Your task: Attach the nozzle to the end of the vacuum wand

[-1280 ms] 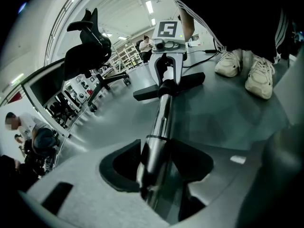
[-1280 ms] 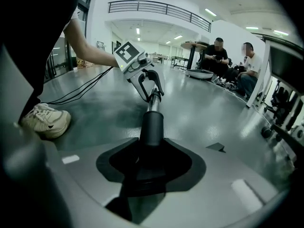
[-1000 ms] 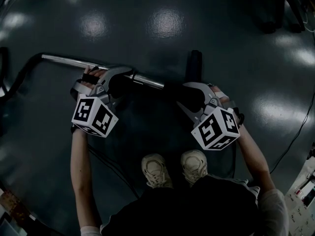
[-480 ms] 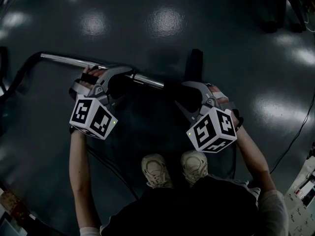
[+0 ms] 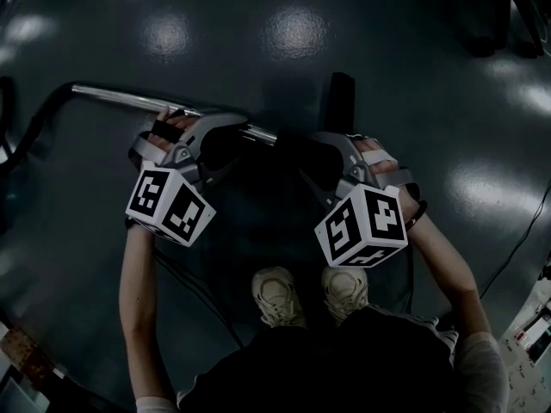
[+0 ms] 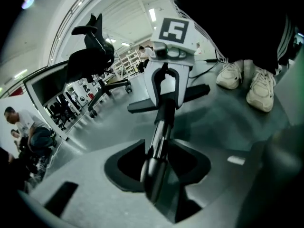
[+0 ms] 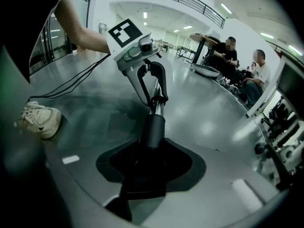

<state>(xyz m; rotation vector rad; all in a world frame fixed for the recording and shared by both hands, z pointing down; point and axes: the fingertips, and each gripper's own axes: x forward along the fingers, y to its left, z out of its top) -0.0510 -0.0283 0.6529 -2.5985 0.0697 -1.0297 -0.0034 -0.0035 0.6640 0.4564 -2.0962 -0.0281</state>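
Now left gripper, jaws just closing, holds wand; right gripper, nozzle.

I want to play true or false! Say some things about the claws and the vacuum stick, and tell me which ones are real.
1. The left claw has the shiny wand between its jaws. True. The jaws have just been closing on the wand.
2. The right claw is empty. False. It grips the black nozzle.
3. The person wears black shoes. False. The shoes are pale, nearly white.
4. Each claw carries a cube with black-and-white squares. True.
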